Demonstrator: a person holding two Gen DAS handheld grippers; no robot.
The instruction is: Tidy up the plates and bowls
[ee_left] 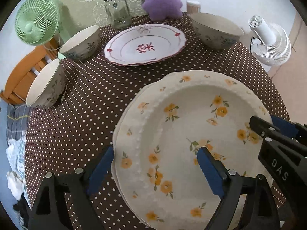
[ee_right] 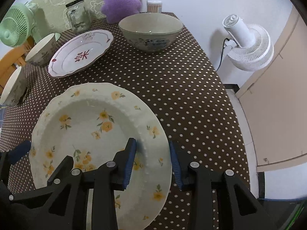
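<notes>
A white plate with yellow flowers [ee_left: 191,118] [ee_right: 92,126] lies at the near side of the table; layered rims at its left edge show at least one more plate under it. My right gripper [ee_right: 151,143] [ee_left: 264,122] is shut on its right rim, one blue pad inside the beaded ridge and one outside. My left gripper [ee_left: 155,151] [ee_right: 42,157] stands open astride the left rim, one pad beside the edge and one over the well. A red-patterned plate [ee_left: 145,44] [ee_right: 80,51] lies farther back. Two small bowls [ee_left: 82,42] [ee_left: 46,84] stand at the left, and a large bowl [ee_left: 216,30] [ee_right: 150,30] at the back right.
The table wears a brown polka-dot cloth [ee_right: 182,88]; its right edge drops to the floor. Along the back stand a glass jar [ee_left: 118,11], a purple plush [ee_left: 161,0] and a toothpick holder [ee_left: 193,6]. A green fan [ee_left: 36,25] is at the left, a white fan [ee_right: 249,44] at the right.
</notes>
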